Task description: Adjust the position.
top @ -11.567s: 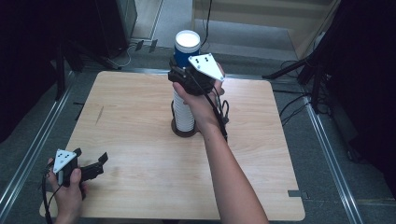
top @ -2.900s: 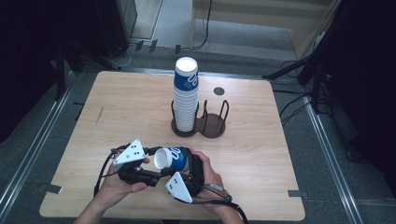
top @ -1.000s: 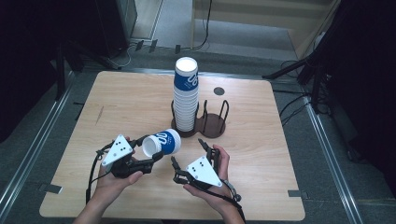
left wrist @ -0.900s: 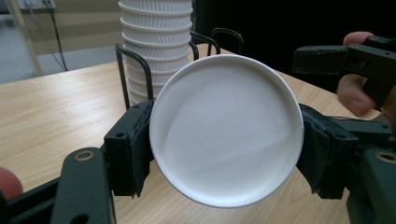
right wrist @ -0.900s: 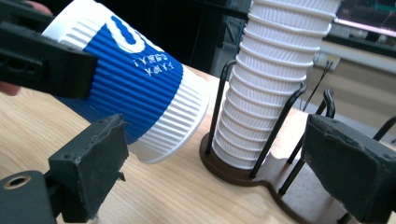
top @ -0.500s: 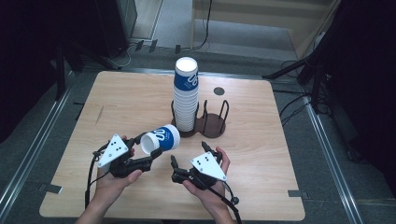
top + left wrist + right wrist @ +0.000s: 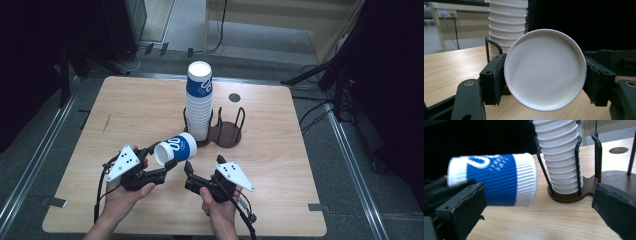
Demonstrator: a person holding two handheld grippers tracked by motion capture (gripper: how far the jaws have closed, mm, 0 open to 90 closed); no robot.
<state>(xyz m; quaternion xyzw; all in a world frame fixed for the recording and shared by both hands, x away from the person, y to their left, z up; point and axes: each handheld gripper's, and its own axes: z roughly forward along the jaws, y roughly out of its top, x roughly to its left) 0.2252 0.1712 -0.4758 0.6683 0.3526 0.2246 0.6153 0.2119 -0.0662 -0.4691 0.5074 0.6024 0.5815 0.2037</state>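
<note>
A blue and white paper cup [image 7: 176,148] lies on its side in the air, just above the table. My left gripper [image 7: 161,157] is shut on it near the rim, one pad on each side. The cup's white open mouth [image 7: 545,70] faces the left gripper view, between the pads [image 7: 496,77]. My right gripper [image 7: 204,164] is just right of the cup and open; its jaws have just been opening, and nothing is between them. In the right gripper view [image 7: 539,202] the cup [image 7: 496,180] hangs beyond the left jaw.
A tall stack of the same cups [image 7: 199,105] stands in the left ring of a dark wire holder [image 7: 227,134] at the middle of the wooden table [image 7: 135,107]. The holder's right ring holds nothing. A small round hole [image 7: 234,97] lies behind it.
The right gripper, which took a cup from the stack and then held it together with the left, has let go and spread its jaws. The left gripper keeps the cup, raised slightly.
</note>
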